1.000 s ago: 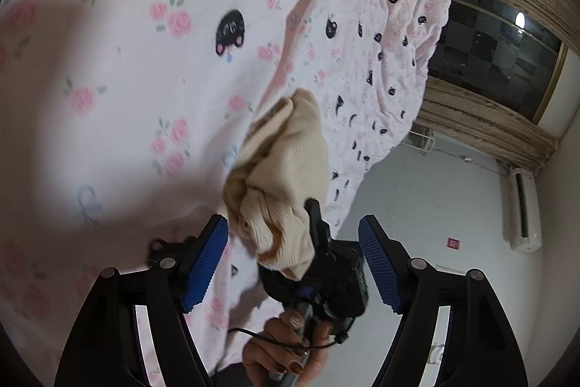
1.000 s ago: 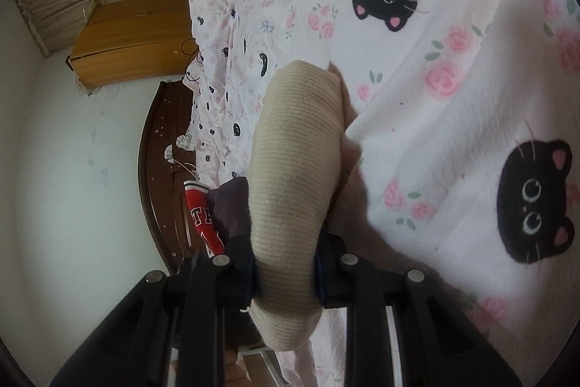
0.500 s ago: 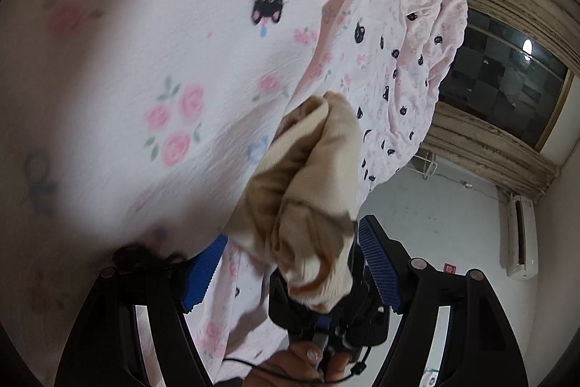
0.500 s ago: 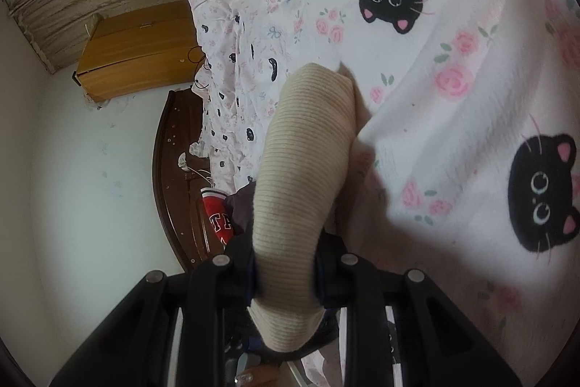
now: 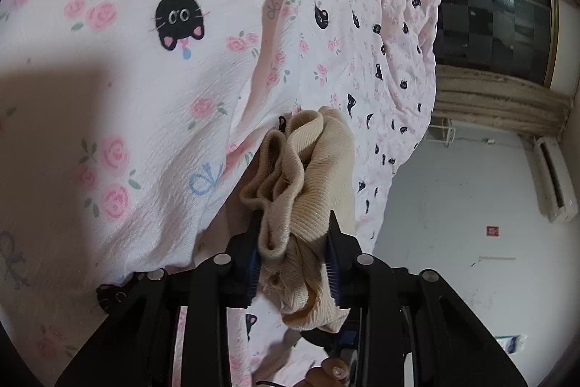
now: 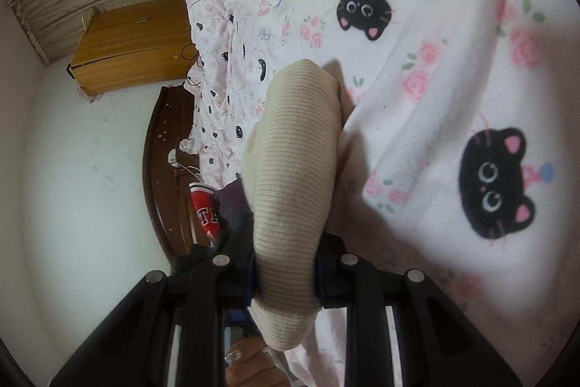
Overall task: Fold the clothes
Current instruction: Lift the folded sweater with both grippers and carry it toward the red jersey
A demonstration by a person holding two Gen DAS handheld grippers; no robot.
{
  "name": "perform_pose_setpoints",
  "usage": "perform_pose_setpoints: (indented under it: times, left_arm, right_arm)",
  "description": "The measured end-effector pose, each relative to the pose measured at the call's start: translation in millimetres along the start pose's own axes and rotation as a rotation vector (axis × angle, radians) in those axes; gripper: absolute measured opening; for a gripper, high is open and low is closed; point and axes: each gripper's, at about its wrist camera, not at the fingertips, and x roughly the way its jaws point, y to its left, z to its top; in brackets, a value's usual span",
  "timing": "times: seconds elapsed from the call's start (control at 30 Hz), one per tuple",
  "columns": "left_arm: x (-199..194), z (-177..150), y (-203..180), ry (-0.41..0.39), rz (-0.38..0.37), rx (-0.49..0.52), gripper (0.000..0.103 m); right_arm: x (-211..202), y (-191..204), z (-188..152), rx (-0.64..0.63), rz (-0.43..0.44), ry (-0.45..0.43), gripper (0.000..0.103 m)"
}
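Note:
A beige ribbed knit garment [image 5: 311, 169] hangs bunched between both grippers, above a white bed sheet [image 5: 145, 78] printed with pink roses and black cat faces. My left gripper [image 5: 293, 242] has its jaws closing, and the blue pads press on the garment's crumpled end. In the right wrist view the same garment [image 6: 297, 151] rises as a smooth rolled tube from my right gripper [image 6: 286, 263], which is shut on it. Its far end touches the sheet [image 6: 435, 97].
A rumpled quilt with small cat prints [image 5: 380, 42] lies along the bed's edge. Beyond it are a dark window [image 5: 489, 24], an air conditioner [image 5: 554, 184], a wooden cabinet [image 6: 134, 42], a dark headboard [image 6: 159, 169] and a red garment [image 6: 206, 209].
The left jaws, wide apart a second ago, have come together on the garment's bunched end as that gripper moved in. The right gripper keeps its grip unchanged.

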Motion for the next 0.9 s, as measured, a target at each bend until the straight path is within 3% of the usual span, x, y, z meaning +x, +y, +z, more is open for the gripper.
perform_pose_setpoints:
  times: [0.2,0.4,0.73,0.9]
  left_arm:
    - [-18,-7,-22,-0.047,0.063,0.123,0.022]
    - [-60,-6,-44,-0.148,0.077,0.21,0.022]
    - [-179,33,-58,-0.413,0.098,0.296,0.022]
    - [-238,59,-45,-0.525,0.057,0.298,0.022]
  right_arm:
    - [-6,12,-7,-0.075,-0.04,-0.004,0.025]
    - [2,63,-23,-0.263,-0.093,-0.004,0.025]
    - [78,175,-70,-0.57,-0.105,0.08,0.025]
    - [129,223,-100,-0.702,-0.072,0.12,0.025]
